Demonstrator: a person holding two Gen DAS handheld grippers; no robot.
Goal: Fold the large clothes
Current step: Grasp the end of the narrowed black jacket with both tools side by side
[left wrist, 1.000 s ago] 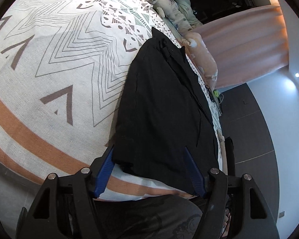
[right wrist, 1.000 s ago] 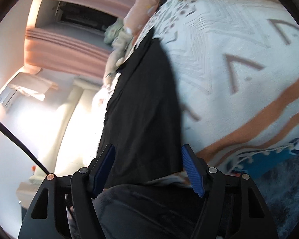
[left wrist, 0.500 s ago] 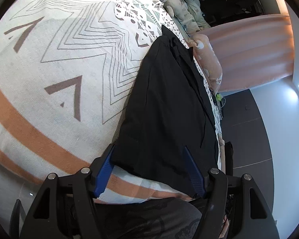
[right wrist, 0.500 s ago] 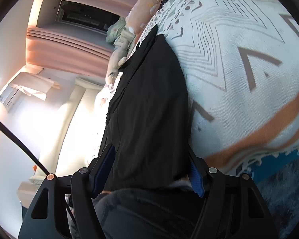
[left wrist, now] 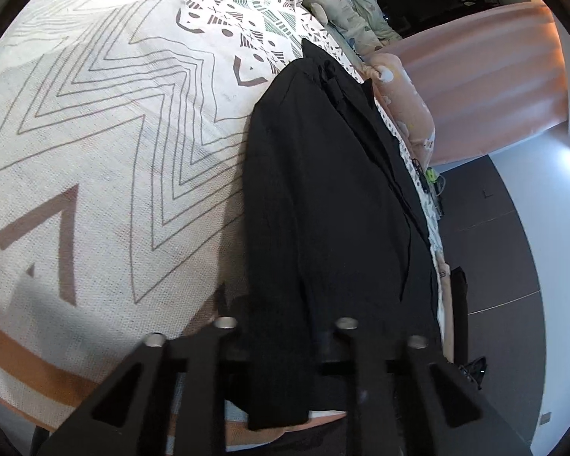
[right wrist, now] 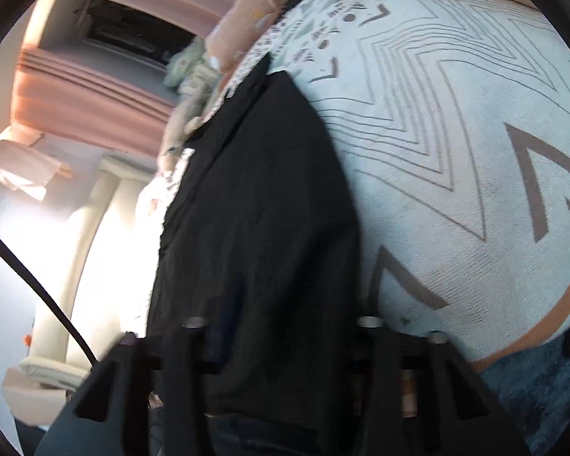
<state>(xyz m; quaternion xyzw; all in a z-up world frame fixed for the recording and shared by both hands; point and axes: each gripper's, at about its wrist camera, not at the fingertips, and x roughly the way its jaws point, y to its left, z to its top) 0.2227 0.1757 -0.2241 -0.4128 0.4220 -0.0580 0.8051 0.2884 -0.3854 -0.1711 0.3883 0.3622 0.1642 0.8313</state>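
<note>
**Black garment pinched at its near hem by both grippers**

Black fabric: the garment point(left wrist: 334, 209) lies lengthwise on the bed, running from the near edge up toward the pillows, on the patterned bedspread point(left wrist: 106, 144) (white, grey zigzags, brown chevrons, orange stripe).

Left gripper point(left wrist: 285, 342): tilted down toward the bed edge, fingers nearly together. Jaws have just been closing, with the garment's near hem between them. Cloth drapes over the finger mounts and hides the pads, so the contact itself isn't visible; reads as clenched on the hem. In this view the garment's long left edge lies on the bedspread and the right edge runs close to the side of the bed.

Right gripper point(right wrist: 281, 338): also angled downward, less steeply. Jaws have just been closing too, on the same garment point(right wrist: 254, 209). Fabric covers the fingers; one blue pad point(right wrist: 228, 315) shows dimly through a fold. Frame is motion-blurred.

Background: pink curtain point(left wrist: 486, 76) beyond the bed, soft toys point(left wrist: 345, 3) near the head end, dark floor point(left wrist: 513, 266) alongside. A black cable point(right wrist: 38, 288) crosses the right view's lower left.
</note>
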